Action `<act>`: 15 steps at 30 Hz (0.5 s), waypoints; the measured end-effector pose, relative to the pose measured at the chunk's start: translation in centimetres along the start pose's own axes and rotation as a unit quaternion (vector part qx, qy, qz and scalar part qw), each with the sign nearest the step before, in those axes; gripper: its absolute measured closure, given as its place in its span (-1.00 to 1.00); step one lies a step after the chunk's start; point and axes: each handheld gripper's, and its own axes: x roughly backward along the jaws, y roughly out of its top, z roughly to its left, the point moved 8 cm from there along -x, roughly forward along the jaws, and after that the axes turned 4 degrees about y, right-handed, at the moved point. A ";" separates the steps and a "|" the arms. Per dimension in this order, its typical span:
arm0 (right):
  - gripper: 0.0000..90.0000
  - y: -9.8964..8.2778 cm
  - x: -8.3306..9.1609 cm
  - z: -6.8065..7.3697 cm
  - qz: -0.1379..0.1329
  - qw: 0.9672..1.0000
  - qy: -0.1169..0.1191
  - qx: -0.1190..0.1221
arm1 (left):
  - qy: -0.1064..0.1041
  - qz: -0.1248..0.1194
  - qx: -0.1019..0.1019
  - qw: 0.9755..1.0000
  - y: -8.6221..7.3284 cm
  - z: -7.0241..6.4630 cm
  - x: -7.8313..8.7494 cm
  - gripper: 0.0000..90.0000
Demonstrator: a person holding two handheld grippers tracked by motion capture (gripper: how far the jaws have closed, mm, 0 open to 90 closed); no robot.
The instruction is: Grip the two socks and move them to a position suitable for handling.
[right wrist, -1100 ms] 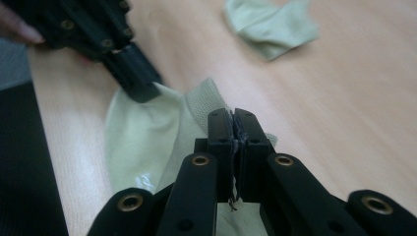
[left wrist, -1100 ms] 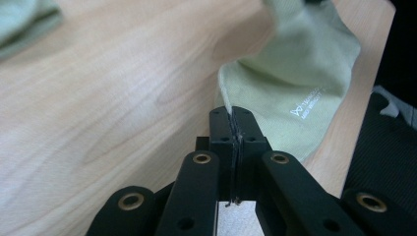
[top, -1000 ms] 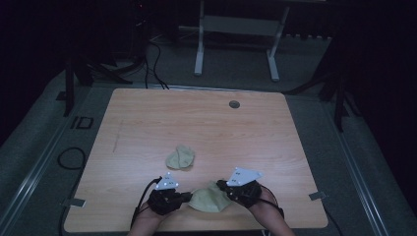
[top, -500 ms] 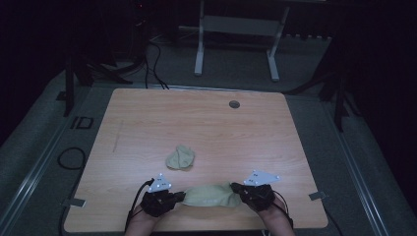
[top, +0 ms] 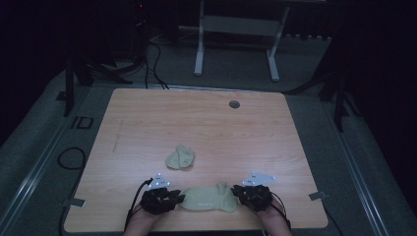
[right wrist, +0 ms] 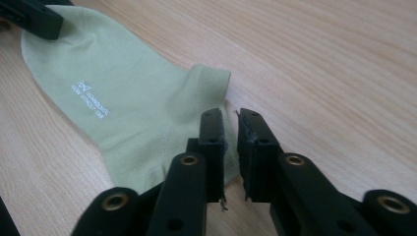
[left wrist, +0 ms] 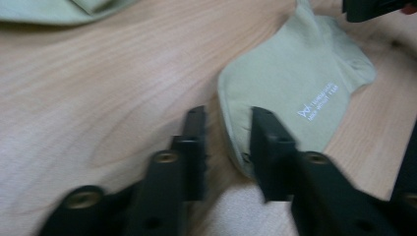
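While my two tools rest at the near edge of the table (top: 147,123), a pale green sock (top: 206,198) lies flat between them. White printing marks the sock; the small lettering under its logo is too blurred to read. My left tool (left wrist: 226,132) stands released, jaws apart, one jaw over the sock's edge. My right tool (right wrist: 230,129) has its jaws nearly together at the opposite end of the sock; I cannot tell whether fabric is pinched. Beyond the sock lies a crumpled second sock (top: 180,158), apart from it. Farther beyond sits a round grey grommet (top: 234,104).
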 end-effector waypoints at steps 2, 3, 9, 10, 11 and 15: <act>0.70 0.2 0.2 0.0 -0.003 1.000 0.002 0.002 | 0.016 -0.008 -0.005 1.000 0.2 0.1 0.3 0.29; 0.67 0.4 0.3 0.1 -0.005 1.000 0.005 0.003 | 0.016 -0.011 -0.006 1.000 0.4 0.0 0.4 0.29; 0.66 1.2 0.7 0.8 -0.011 0.999 0.014 0.033 | 0.023 -0.040 -0.043 0.998 1.6 -0.9 1.5 0.64; 0.67 1.3 0.6 0.9 -0.011 0.999 0.016 0.037 | 0.019 -0.037 -0.046 0.998 1.6 -1.3 1.5 0.81; 0.68 1.4 0.5 1.2 -0.010 0.999 0.017 0.046 | 0.013 -0.032 -0.049 0.998 1.6 -1.6 1.3 0.93; 0.69 1.6 -0.3 1.8 -0.001 0.997 0.023 0.067 | 0.005 -0.016 -0.060 0.998 1.5 -2.2 0.1 0.99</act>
